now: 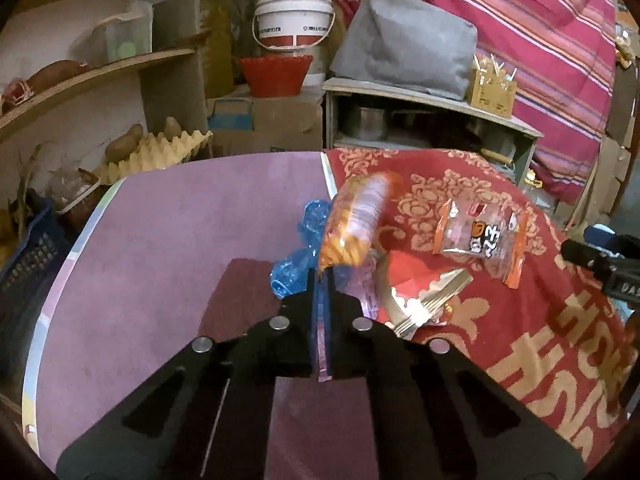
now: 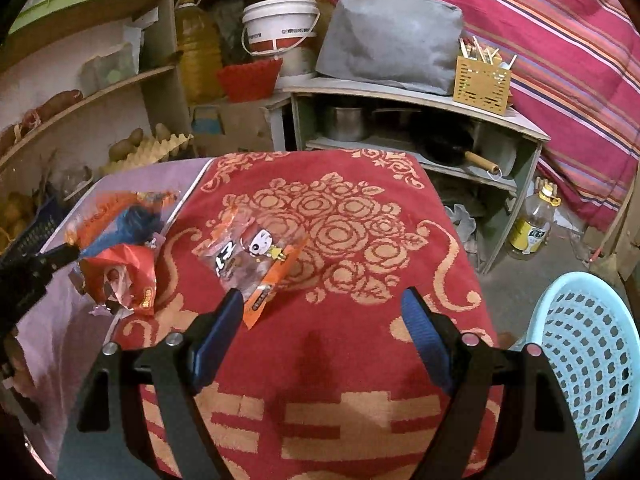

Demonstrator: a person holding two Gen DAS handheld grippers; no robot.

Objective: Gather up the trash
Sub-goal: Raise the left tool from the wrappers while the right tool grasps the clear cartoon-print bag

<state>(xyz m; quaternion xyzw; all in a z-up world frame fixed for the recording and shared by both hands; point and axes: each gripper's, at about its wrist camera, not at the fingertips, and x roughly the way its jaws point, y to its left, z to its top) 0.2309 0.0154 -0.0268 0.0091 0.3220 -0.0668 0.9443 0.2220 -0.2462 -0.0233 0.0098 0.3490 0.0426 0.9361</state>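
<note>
Pickup step: your left claw [image 1: 322, 276] clenches the orange wrapper [image 1: 356, 220]. Your right claw [image 2: 320, 300] gapes released; its next target, the clear packet [image 2: 256, 264], lies at eleven o'clock.

Red towel [image 2: 340, 320] with gold rose pattern spread over purple tabletop [image 1: 160, 240]. Behind, grey shelf unit [image 2: 400, 100] holding steel pot [image 2: 346, 122] and black wok [image 2: 444, 146], topped by grey fabric cover [image 2: 392, 28] and yellow utensil holder [image 2: 482, 84]. White bucket [image 1: 294, 20] above red basket [image 1: 276, 74]. Potatoes on egg tray [image 1: 156, 150] at left. Striped pink blanket [image 2: 560, 60] at right
</note>
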